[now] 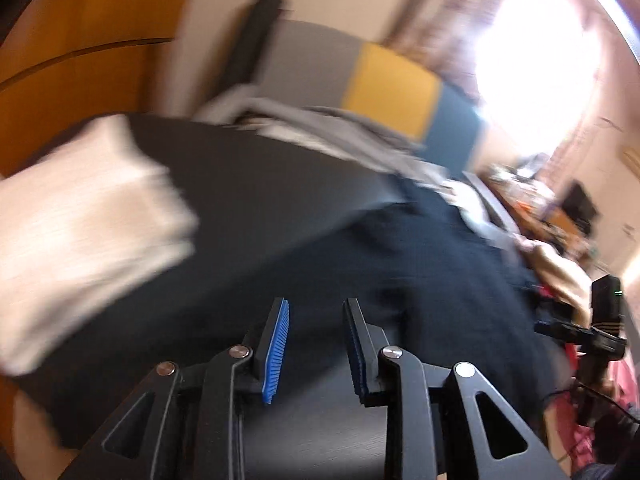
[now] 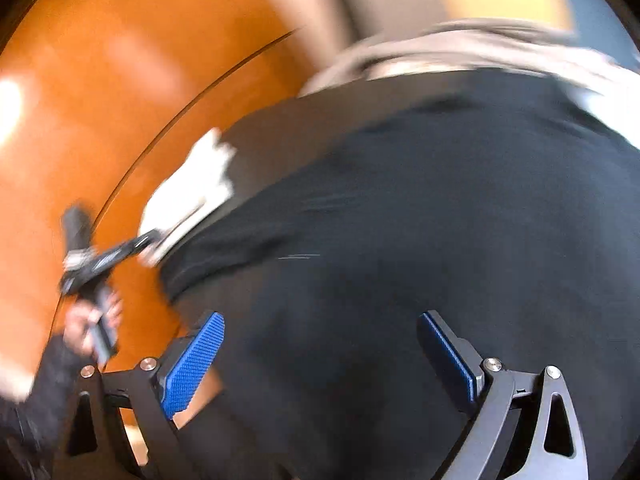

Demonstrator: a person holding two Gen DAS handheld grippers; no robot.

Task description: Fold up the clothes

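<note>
A dark navy garment (image 1: 420, 264) lies spread over a black table (image 1: 248, 184); it also shows in the right wrist view (image 2: 420, 220). A folded white cloth (image 1: 80, 224) lies at the table's left end and shows in the right wrist view (image 2: 192, 188). My left gripper (image 1: 316, 312) is open and empty, just above the garment's near edge. My right gripper (image 2: 320, 328) is wide open and empty over the dark garment. The left gripper (image 2: 96, 256) also shows in the right wrist view, held in a hand at the left. Both views are motion-blurred.
A pile of grey and white clothes (image 1: 328, 132) lies at the table's far side. Orange wooden panels (image 2: 120, 80) stand to the left. A grey, yellow and blue board (image 1: 384, 88) is behind the table. A bright window (image 1: 536, 60) is at the right, with clutter (image 1: 552, 208) below it.
</note>
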